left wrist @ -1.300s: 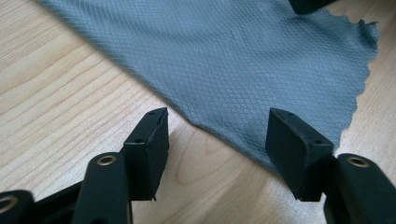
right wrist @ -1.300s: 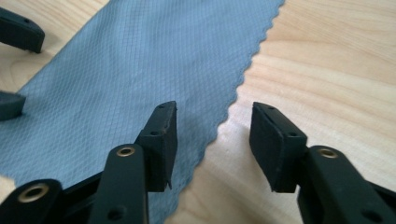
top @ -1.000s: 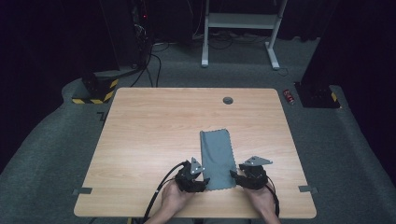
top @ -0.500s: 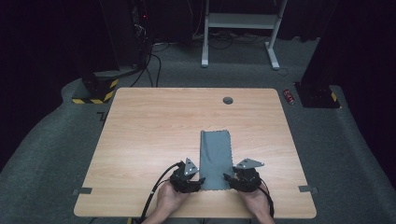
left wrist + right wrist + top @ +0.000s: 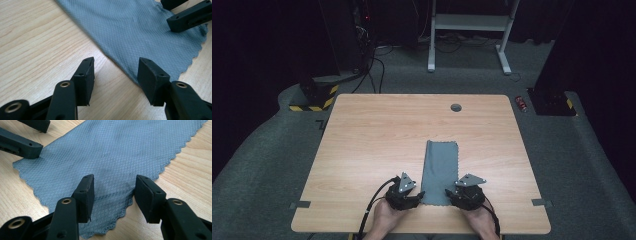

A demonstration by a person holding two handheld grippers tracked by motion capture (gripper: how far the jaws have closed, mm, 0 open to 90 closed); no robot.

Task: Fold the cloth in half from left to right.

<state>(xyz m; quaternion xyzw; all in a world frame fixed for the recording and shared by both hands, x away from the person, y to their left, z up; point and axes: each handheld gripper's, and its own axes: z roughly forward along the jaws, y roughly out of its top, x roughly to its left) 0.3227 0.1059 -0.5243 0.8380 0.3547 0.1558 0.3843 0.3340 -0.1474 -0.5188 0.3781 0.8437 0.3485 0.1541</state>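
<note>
One grey microfibre cloth [image 5: 440, 170] with a fine diamond weave and scalloped, pinked edges lies flat on the light wood-grain table [image 5: 362, 150], folded or laid as one long narrow strip running from the table's middle towards 6 o'clock, its near end just between the two black hand-held grippers. No brand, label or writing can be read on the cloth or the grippers. The left gripper [image 5: 416, 196] sits at the cloth's near left corner, at about 7 o'clock from the strip's centre; in the left gripper view [image 5: 116, 71] its jaws stand well apart, having just been closing a little, with the cloth's long edge running between them and the right pad [image 5: 150, 77] over the fabric, the left pad over bare wood; nothing is clamped. The right gripper [image 5: 452, 195] sits at the near right corner, at about 5 o'clock; in the right gripper view [image 5: 113, 192] its jaws stand about as wide, straddling the scalloped corner without pinching it. One small dark round grommet hole [image 5: 456, 107] sits near the table's far edge at 12 o'clock. Two hands [image 5: 384, 220] come in from the near edge.
</note>
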